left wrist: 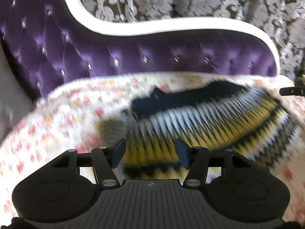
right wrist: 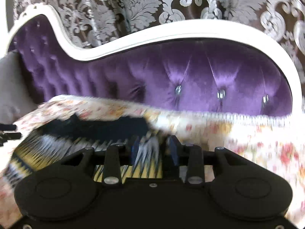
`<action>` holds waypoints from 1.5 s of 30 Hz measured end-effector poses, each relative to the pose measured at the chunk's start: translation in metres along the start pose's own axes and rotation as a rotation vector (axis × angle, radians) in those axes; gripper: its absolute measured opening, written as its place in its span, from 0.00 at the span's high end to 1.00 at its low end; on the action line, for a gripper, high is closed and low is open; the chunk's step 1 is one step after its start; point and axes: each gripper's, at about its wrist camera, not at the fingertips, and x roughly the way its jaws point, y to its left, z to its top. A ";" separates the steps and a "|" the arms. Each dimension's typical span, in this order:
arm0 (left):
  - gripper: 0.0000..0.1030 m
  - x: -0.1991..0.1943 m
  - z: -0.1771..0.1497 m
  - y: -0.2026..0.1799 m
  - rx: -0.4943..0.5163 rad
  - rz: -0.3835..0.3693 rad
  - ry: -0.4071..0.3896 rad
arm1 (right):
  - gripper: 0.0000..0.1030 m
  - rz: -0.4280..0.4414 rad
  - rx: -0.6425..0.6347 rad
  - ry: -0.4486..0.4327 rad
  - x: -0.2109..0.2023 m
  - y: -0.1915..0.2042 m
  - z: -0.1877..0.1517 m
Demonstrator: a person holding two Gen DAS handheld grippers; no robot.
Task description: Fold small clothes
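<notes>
A small garment [left wrist: 209, 120] striped in yellow, white and black, with a solid black part [left wrist: 181, 97], lies spread on a floral cover [left wrist: 66, 114]. The picture is blurred. My left gripper [left wrist: 150, 152] hovers over the garment's near left edge with its jaws apart, and the striped cloth shows in the gap without either pad pressing on it. In the right wrist view the same garment [right wrist: 47, 148] runs to the left. My right gripper [right wrist: 154, 149] stands open over its right end, striped cloth visible between the blue pads [right wrist: 136, 150].
The floral cover [right wrist: 257, 143] drapes a sofa seat. Behind it rises a tufted purple backrest [left wrist: 133, 53] with a curved white frame [right wrist: 190, 28]. A patterned curtain [right wrist: 133, 0] hangs behind. The other gripper's tip [left wrist: 291, 91] shows at the right edge.
</notes>
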 end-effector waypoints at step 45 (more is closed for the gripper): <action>0.24 0.017 -0.048 0.007 -0.163 0.041 0.191 | 0.89 -0.152 -0.249 0.269 -0.028 0.027 -0.068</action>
